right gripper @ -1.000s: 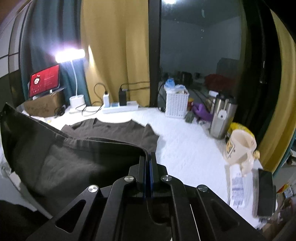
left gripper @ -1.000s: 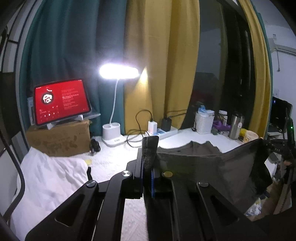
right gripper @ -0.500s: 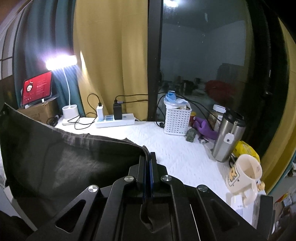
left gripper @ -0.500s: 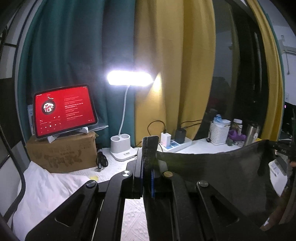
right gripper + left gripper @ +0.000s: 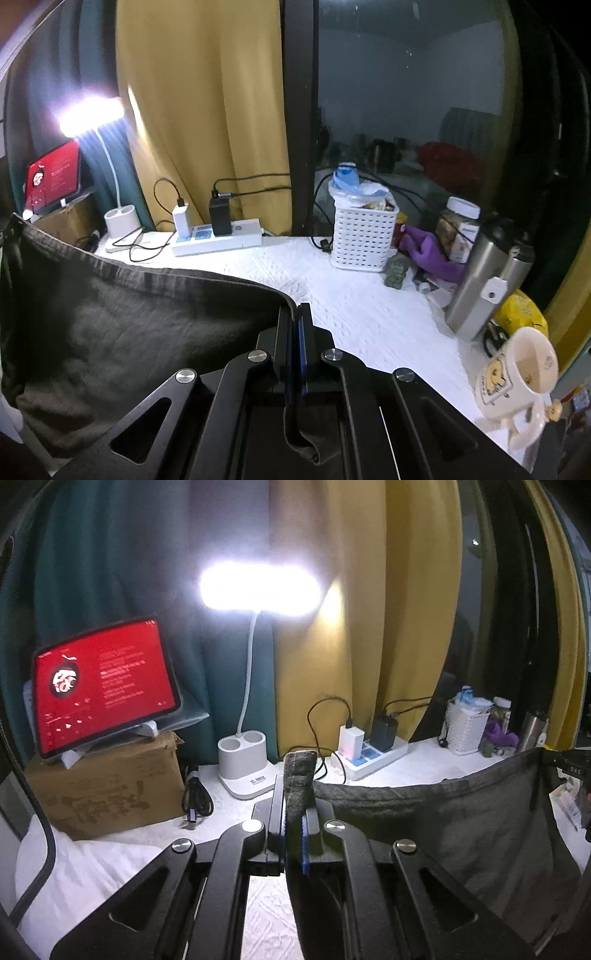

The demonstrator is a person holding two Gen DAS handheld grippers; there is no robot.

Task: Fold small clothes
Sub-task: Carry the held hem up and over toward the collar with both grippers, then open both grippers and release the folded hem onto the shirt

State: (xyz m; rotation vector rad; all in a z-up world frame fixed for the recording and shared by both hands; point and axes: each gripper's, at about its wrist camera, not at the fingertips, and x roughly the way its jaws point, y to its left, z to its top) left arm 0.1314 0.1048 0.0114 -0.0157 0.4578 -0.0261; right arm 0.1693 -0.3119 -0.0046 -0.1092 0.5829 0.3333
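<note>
The left gripper (image 5: 294,794) has its jaws clamped on a bunched corner of the dark shirt (image 5: 443,823), a tuft of cloth sticking up past the tips. The right gripper (image 5: 295,332) has its jaws pinched tight on the other corner, with a fold of cloth trailing back between them. The shirt hangs stretched between the two, its top edge sagging slightly, held up over the table (image 5: 354,295); whether its lower edge touches the table is hidden by the cloth itself.

Only the left view shows the cardboard box (image 5: 103,786) carrying the red-screened tablet (image 5: 103,683) plainly, the coiled cable (image 5: 195,797) beside it, and a white pillow-like heap (image 5: 85,882) at lower left. Its far right edge catches part of the right gripper, dark and cut off. Only the right view shows the cream mug (image 5: 517,373), the steel flask (image 5: 476,280), a lidded jar (image 5: 458,229), a purple thing (image 5: 428,251) and a small green figure (image 5: 397,271) too blurred to name.

Both views share the lit desk lamp (image 5: 258,587), the power strip (image 5: 218,236) with two chargers, and the white basket (image 5: 364,236).

The table has a white textured cover. Behind stand teal and yellow curtains (image 5: 199,110) and a dark window (image 5: 406,92) reflecting the room.
</note>
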